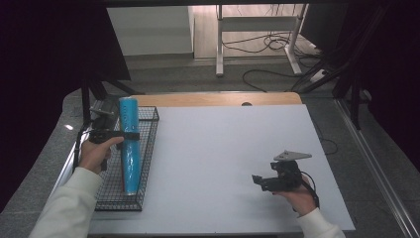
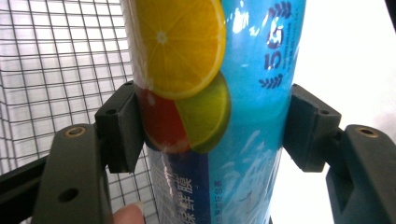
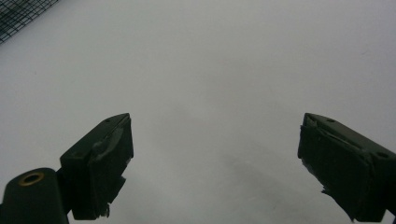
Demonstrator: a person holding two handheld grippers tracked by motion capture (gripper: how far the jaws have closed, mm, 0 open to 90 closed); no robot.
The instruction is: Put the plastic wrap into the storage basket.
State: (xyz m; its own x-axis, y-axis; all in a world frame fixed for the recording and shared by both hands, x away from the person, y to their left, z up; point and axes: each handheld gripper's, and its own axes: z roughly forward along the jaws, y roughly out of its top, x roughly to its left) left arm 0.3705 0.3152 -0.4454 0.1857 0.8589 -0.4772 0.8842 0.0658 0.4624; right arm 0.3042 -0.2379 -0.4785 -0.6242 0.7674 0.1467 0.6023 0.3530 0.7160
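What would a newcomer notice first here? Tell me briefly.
The tall blue cylindrical roll printed with citrus slices, clamped by the left gripper over the black wire mesh basket at the table's left edge. Next, the right gripper, jaws apart over the bare white tabletop.

A lab or test room by the look of it — a plain white table [image 1: 233, 148] on grey speckled floor [image 1: 39, 173], black curtains [image 1: 44, 49] hung on both sides. Behind stands a bare metal desk frame [image 1: 257, 29], loose cables [image 1: 277, 44] snaking underneath — a recording setup, not a home.
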